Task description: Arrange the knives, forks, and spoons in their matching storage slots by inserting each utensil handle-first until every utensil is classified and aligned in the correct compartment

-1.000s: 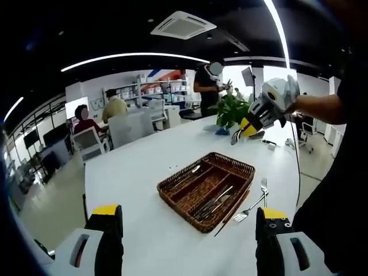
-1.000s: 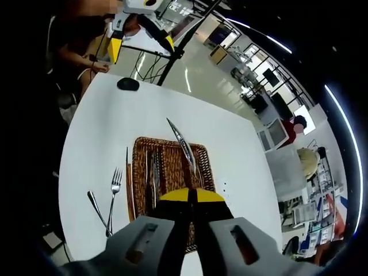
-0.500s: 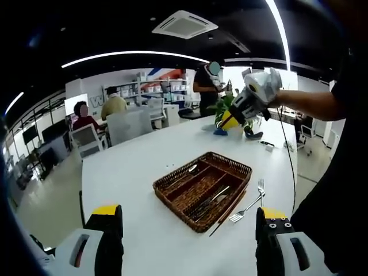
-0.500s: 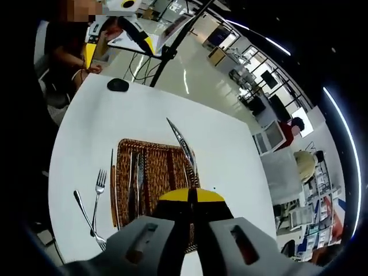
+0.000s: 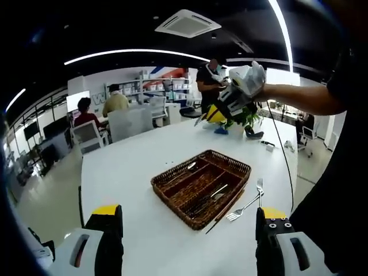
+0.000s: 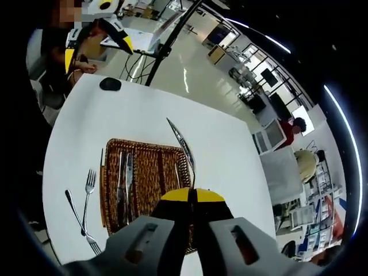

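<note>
A brown wicker basket [image 5: 201, 187] with long compartments lies on the white table [image 5: 132, 172]. Several silver pieces lie in its near compartments, and one lies in the far compartment. Two forks [image 5: 248, 201] rest on the table at its right. My left gripper [image 5: 187, 230] stands open at the table's near edge, with nothing between its fingers. My right gripper [image 5: 221, 112] hangs in the air beyond the basket. In the right gripper view that gripper [image 6: 192, 192] is shut on a thin curved silver utensil [image 6: 183, 144], seen edge-on above the basket [image 6: 149, 172]. The forks [image 6: 86, 190] lie left of it.
A thin dark stick [image 5: 226, 206] lies along the basket's right side. A potted plant [image 5: 247, 118] and a small black object [image 6: 109, 83] sit on the table. Chairs, desks and several people are beyond the table. A person's arm [image 5: 299, 98] holds the right gripper.
The right gripper has carried the silver utensil leftward through the air, from the basket's right side to beyond its far end. The left gripper has stayed open and almost still.
</note>
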